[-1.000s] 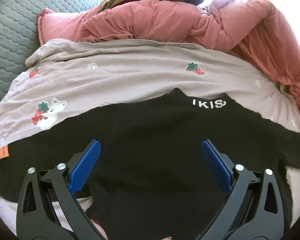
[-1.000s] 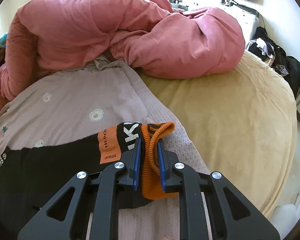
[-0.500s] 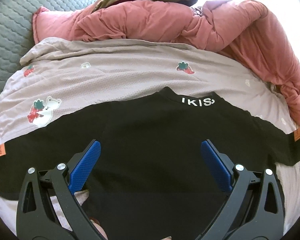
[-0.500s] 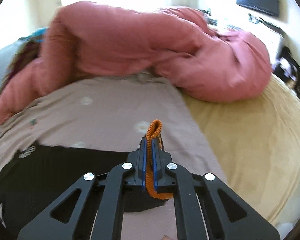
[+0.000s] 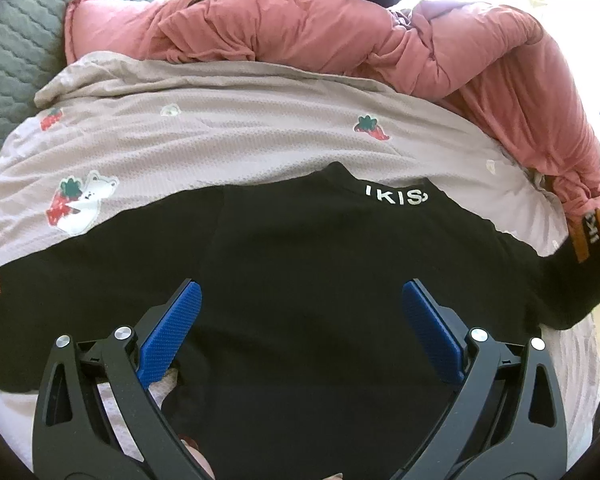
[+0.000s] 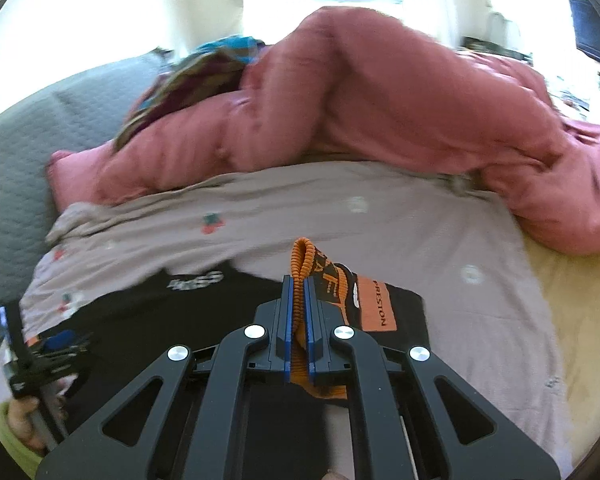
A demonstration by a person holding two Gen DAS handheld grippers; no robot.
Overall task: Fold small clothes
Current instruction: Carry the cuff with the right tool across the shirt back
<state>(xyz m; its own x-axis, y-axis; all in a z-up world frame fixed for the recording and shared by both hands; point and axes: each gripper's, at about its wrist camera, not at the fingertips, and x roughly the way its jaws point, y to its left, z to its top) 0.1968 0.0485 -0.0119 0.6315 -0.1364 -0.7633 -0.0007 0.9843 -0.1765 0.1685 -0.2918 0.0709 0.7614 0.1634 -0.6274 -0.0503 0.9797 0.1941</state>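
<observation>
- Folding the sleeve inward — right gripper [image 6: 297, 322] clamped tight on the orange ribbed cuff [image 6: 302, 258], raised above the black long-sleeved top [image 5: 320, 280].
- Lying flat across the lower half of the left-wrist frame on a strawberry-print blanket [image 5: 220, 132], collar lettering up.
- Hovering over the body of the top, left gripper [image 5: 298, 320] spread wide, gripping nothing.
- Next, probably: carry cuff across the chest toward lower left, lay it flat, release — without dragging the body askew.
</observation>
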